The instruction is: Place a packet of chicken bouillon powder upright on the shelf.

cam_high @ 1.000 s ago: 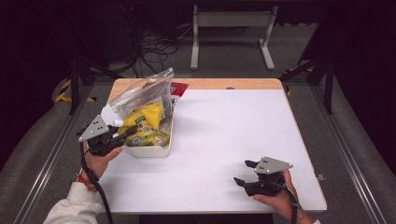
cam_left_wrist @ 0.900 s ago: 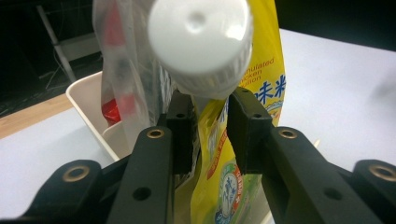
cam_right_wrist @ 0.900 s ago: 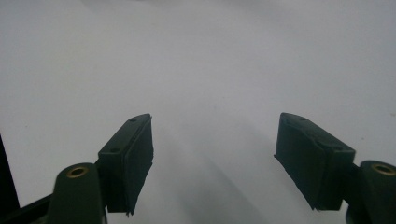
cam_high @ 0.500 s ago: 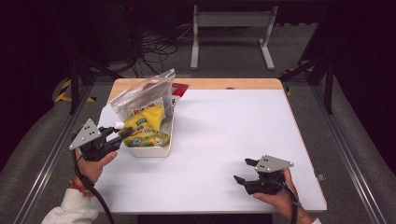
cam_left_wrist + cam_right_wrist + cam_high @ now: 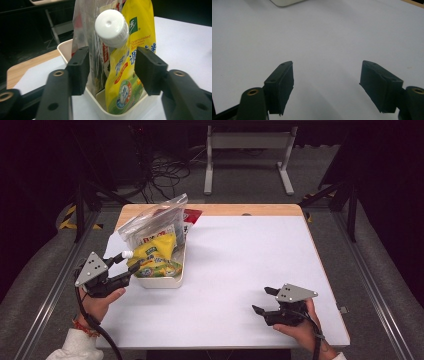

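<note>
A white bin [image 5: 162, 281] stands at the table's left. It holds a yellow spouted pouch [image 5: 155, 255] with a white screw cap [image 5: 127, 254], a clear plastic bag [image 5: 152, 217] and a red packet [image 5: 192, 215]. My left gripper [image 5: 126, 262] hovers just left of the bin, pointing at it. Its jaws have just been opening, and in the left gripper view the cap [image 5: 111, 28] sits just beyond and above the left gripper [image 5: 112, 65], its pads touching nothing. My right gripper [image 5: 262, 300] rests open near the table's front right; the right gripper [image 5: 327, 75] has bare table between its jaws.
The white tabletop [image 5: 250, 255] has a wooden strip along its far edge [image 5: 240, 210]. The bin's corner [image 5: 287, 2] lies far ahead in the right gripper view. A metal stand [image 5: 247, 150] and cables lie on the dark floor beyond.
My left gripper has drawn back to the left, away from the bin, and its jaws have spread apart off the pouch's cap. The right gripper has stayed still.
</note>
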{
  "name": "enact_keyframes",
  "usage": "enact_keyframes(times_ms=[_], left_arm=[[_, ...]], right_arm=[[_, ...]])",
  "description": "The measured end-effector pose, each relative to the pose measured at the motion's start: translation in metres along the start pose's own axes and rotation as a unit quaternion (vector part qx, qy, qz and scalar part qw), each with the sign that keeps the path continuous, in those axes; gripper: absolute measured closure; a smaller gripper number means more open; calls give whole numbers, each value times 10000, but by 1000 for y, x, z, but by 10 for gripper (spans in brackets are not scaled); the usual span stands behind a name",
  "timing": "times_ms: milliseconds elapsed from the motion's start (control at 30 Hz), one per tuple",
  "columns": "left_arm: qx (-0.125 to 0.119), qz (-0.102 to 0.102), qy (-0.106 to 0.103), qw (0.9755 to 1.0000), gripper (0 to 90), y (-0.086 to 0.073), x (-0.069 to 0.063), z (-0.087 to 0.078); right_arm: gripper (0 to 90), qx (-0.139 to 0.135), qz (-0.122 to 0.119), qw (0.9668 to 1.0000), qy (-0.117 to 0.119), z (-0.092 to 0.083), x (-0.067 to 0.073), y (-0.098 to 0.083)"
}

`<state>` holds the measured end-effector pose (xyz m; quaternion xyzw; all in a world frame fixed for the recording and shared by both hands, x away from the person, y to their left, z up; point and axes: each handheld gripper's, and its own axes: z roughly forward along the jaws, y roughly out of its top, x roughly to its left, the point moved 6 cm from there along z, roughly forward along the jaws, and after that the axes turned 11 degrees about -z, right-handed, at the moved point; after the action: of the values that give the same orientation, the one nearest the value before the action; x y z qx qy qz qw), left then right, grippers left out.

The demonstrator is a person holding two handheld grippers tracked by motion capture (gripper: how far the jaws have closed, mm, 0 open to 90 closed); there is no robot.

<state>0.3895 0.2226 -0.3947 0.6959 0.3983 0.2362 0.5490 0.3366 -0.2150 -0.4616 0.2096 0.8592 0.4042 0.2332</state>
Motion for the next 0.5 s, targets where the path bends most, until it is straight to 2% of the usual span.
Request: enact_keyframes(times_ms=[167,200,233,500], left_arm=[[48,-71,73,9999,323,-3,-4,-1],[72,-75,118,9999,323,-4,-5,-1],[85,-52,172,9998,282,-5,-7,-2],[133,-179,160,9996,186,-12,-10,-7]], right_arm=[[263,0,-14,10000,-27,-1,-1,0],[259,-1,-8,10000,-38,-2,-1,1],[256,-3,-14,10000,-63,-2,-2,1],[236,4,-22,9999,-160,-5,-6,1]])
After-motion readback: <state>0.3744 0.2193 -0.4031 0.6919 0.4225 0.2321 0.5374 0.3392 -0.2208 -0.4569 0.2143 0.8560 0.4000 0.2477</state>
